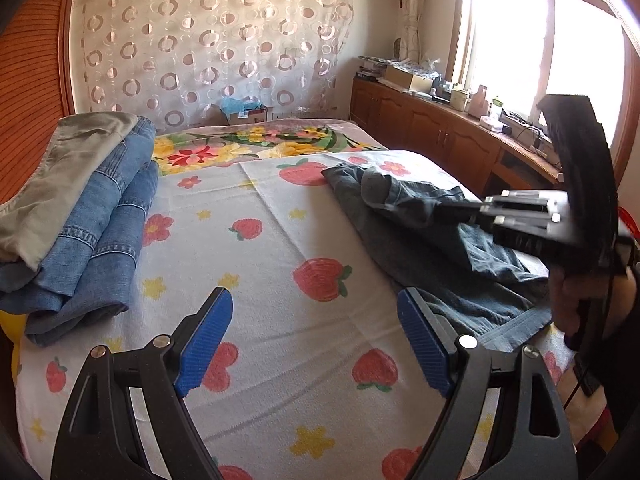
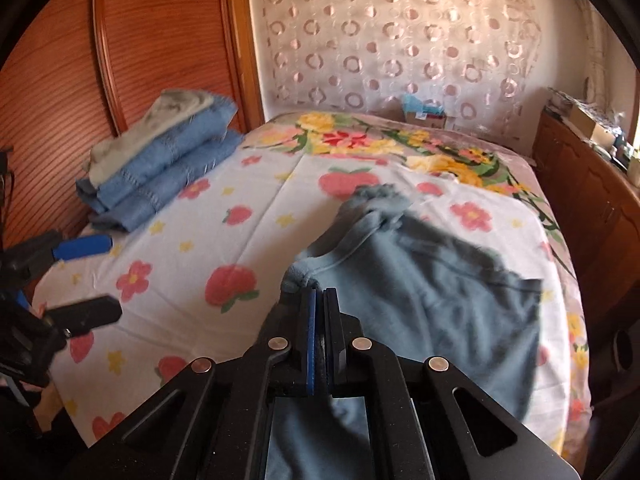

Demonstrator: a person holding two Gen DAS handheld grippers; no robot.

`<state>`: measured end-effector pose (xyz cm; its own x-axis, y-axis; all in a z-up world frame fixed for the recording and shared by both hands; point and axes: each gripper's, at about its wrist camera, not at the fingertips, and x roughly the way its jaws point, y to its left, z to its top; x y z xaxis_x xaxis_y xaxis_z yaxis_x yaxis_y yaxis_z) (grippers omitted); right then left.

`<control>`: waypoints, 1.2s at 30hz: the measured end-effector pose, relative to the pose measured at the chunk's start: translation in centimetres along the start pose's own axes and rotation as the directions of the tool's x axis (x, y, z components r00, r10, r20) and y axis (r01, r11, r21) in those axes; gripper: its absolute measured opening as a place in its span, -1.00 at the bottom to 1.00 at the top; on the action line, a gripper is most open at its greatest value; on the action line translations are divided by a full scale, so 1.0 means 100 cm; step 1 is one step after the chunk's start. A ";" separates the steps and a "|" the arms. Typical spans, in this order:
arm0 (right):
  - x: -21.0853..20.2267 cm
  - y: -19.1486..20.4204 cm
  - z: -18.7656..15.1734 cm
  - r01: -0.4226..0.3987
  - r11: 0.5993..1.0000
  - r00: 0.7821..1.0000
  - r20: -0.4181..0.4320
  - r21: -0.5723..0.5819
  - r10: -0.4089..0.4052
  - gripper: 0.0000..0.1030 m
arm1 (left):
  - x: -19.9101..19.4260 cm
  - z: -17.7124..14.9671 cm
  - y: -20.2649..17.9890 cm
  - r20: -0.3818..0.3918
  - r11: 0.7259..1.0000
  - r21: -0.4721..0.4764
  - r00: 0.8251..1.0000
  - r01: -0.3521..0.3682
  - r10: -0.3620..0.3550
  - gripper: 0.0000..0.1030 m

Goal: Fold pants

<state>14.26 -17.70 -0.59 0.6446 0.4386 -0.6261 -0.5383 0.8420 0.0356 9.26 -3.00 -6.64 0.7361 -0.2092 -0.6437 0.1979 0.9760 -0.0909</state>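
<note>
Dark blue-grey pants (image 1: 436, 236) lie crumpled on the right side of the bed; they show in the right wrist view (image 2: 432, 292) too. My right gripper (image 2: 319, 294) is shut on an edge of the pants and lifts it a little; it shows from the side in the left wrist view (image 1: 444, 210). My left gripper (image 1: 316, 340) is open and empty over the strawberry-print sheet (image 1: 280, 248), left of the pants' hem. Its blue pads (image 2: 82, 248) show at the left of the right wrist view.
A stack of folded jeans with a grey garment on top (image 1: 84, 212) sits at the bed's left side by the wooden headboard (image 2: 120, 40). A floral blanket (image 1: 248, 146) covers the far end. A wooden cabinet (image 1: 460, 136) with clutter runs along the window.
</note>
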 end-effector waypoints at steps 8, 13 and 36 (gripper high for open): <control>-0.006 -0.073 0.016 0.115 0.988 0.993 -0.014 0.100 -0.114 -0.94 | 0.002 0.000 -0.006 -0.004 1.000 0.014 1.000 0.007 -0.007 0.66; 0.005 -0.105 0.016 0.187 0.966 0.982 -0.051 0.177 -0.181 -0.94 | 0.003 0.000 -0.006 -0.007 1.000 0.016 1.000 0.005 -0.005 0.66; 0.031 -0.120 0.015 0.233 0.951 0.971 -0.107 0.205 -0.215 -0.45 | 0.013 -0.004 -0.025 -0.041 0.998 0.053 0.999 0.023 -0.021 0.66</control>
<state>23.57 -25.94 -1.80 0.6834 0.2109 -0.6990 -0.2502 0.9670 0.0472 9.46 -5.70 -7.52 0.7048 -0.2268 -0.6721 0.2484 0.9664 -0.0656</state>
